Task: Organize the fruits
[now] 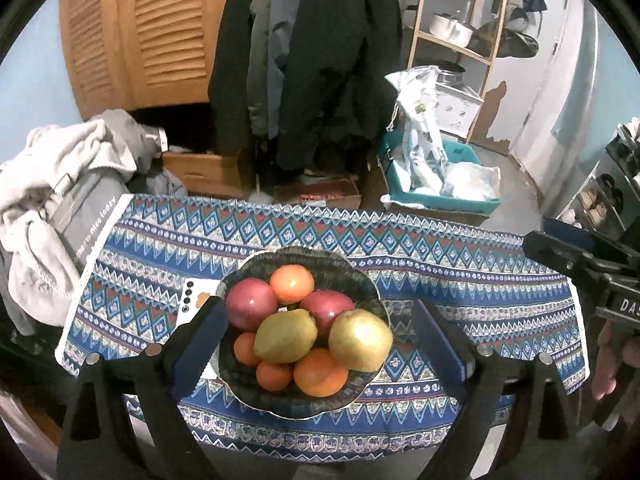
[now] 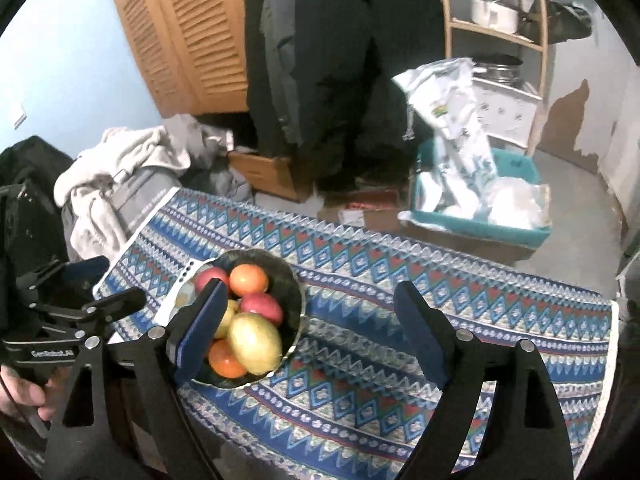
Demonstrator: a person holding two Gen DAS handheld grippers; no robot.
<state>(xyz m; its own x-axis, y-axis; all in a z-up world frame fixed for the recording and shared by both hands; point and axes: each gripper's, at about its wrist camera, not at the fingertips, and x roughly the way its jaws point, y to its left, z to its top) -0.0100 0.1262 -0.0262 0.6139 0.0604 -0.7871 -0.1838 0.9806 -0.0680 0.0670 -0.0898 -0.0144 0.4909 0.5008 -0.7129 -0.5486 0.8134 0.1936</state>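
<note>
A dark scalloped bowl (image 1: 360, 280) sits on a table with a blue patterned cloth (image 1: 440, 248). It holds two red apples (image 1: 252, 302), a yellow apple (image 1: 360, 340), a yellow lemon (image 1: 285, 335) and several oranges (image 1: 291, 283). My left gripper (image 1: 320, 320) is open and empty, its fingers either side of the bowl, above it. My right gripper (image 2: 312, 312) is open and empty, above the cloth just right of the bowl (image 2: 290, 280). The right gripper's body also shows in the left wrist view (image 1: 592, 264).
A white phone (image 1: 192, 300) lies partly under the bowl's left side. A pile of grey clothes (image 1: 52, 208) lies left of the table. Behind it are cardboard boxes (image 1: 320, 192), a teal bin with bags (image 1: 436, 176), hanging coats and a wooden shelf.
</note>
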